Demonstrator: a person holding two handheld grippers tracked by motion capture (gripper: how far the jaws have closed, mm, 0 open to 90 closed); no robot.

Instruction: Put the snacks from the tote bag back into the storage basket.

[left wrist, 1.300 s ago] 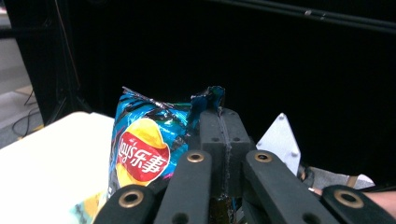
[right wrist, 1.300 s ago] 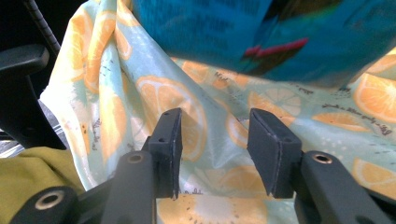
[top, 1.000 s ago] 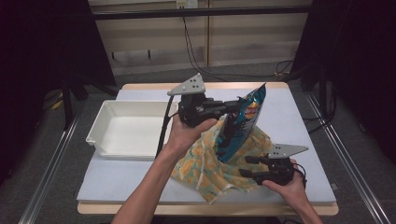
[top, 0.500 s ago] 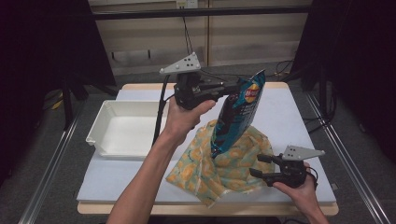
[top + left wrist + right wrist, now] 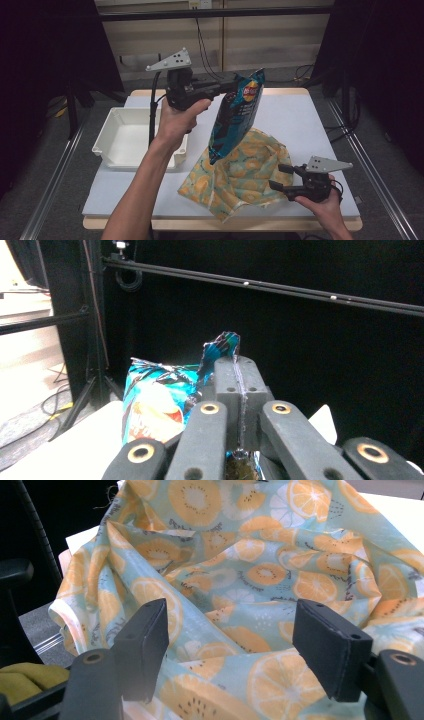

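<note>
chip bag now lifted clear of the fruit-print cloth bag, pinched at its top edge in left gripper, right gripper jaws just opened wide off the cloth: extraction done, white tray likely next.

A wooden-edged table carries a pale lavender mat. On it, a white rectangular plastic tray sits at nine o'clock; a crumpled orange-slice-print cloth lies at five o'clock.
</note>
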